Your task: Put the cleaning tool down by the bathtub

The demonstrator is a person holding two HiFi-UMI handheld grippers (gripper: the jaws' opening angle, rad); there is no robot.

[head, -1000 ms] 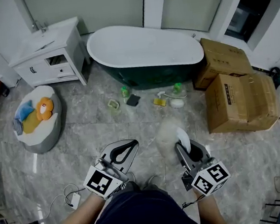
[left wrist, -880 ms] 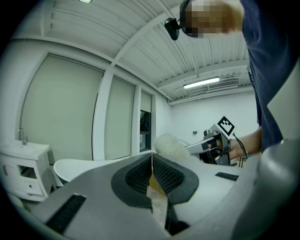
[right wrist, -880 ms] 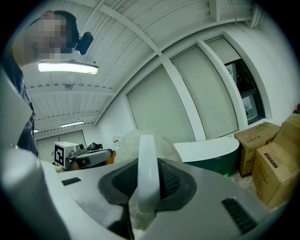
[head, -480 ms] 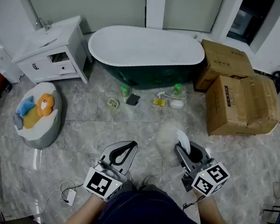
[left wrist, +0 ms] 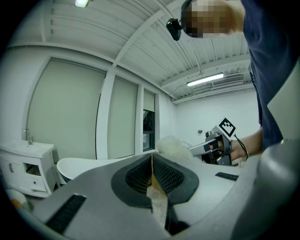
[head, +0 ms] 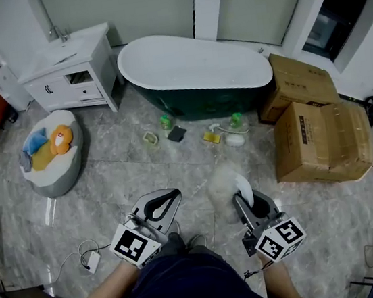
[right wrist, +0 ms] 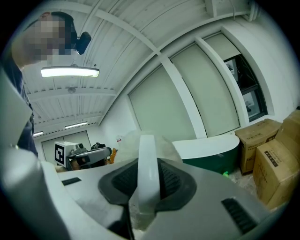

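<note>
A person stands on the grey stone floor (head: 116,157) of a bathroom, a gripper in each hand. The right gripper (right wrist: 146,185) is clamped on the white handle of the cleaning tool (head: 223,177), jaws held partway apart by it. The tool's fluffy head points toward the bathtub (head: 195,62) but is well apart from it. The left gripper (left wrist: 151,178) holds nothing, its pads pressed together. A green bottle (head: 166,122) and a yellow sponge (head: 211,136) lie just beside the tub, and cardboard boxes (head: 317,134) stand at its right end.

Showing: one dark green bathtub (head: 187,100), one white vanity cabinet (head: 71,71), one fluffy white cleaning tool (head: 222,178), two claws: left claw (head: 174,194), right claw (head: 244,192).
</note>
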